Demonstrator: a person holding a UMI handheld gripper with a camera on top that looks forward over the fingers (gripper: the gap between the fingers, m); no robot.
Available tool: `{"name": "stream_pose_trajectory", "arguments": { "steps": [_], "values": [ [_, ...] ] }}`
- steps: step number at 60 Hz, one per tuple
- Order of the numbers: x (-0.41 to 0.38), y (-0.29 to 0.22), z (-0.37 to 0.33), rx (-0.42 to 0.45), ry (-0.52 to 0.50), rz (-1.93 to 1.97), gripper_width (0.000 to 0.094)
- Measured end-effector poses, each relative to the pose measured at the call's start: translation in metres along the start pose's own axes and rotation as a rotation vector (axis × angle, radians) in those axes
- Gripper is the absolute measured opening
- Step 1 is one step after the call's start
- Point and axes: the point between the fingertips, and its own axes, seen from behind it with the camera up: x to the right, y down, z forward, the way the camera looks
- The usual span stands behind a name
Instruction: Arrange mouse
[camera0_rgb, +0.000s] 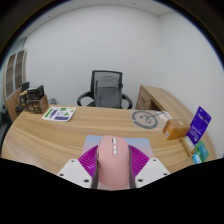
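Note:
A pink computer mouse (112, 162) sits between my gripper's (112, 168) two fingers, whose magenta pads (90, 160) press against both of its sides. The mouse is held just above a grey mouse pad (128, 143) that lies on the wooden desk (70, 135). The mouse's buttons and wheel point away from me.
A black office chair (105, 90) stands behind the desk. A booklet (59, 114) lies at the left, dark items (33, 99) at the far left. A round coaster (146, 119), an amber glass (176, 128) and a purple box (199, 124) sit at the right.

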Motion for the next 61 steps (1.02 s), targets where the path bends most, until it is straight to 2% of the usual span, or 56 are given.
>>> {"name": "stream_pose_trajectory", "arguments": {
  "steps": [12,14,20,26,29,32,35,48,61],
  "values": [
    [0.028,0.065,0.077,-0.163,-0.069,0.001,0.0432],
    [0.029,0.059,0.082,-0.113,-0.077,0.008,0.0427],
    [0.029,0.06,0.085,-0.108,-0.096,0.005,0.0465],
    [0.029,0.06,0.086,-0.122,-0.12,0.01,0.0543],
    [0.028,0.061,0.085,-0.149,-0.139,0.012,0.0628],
    [0.028,0.055,0.079,-0.148,-0.156,0.022,0.0874],
    [0.025,0.042,0.07,-0.106,-0.182,0.022,0.0824],
    [0.012,0.035,-0.005,-0.021,-0.214,-0.033,0.0835],
    [-0.033,0.056,-0.108,0.061,-0.287,-0.049,0.0833]
  ]
}}
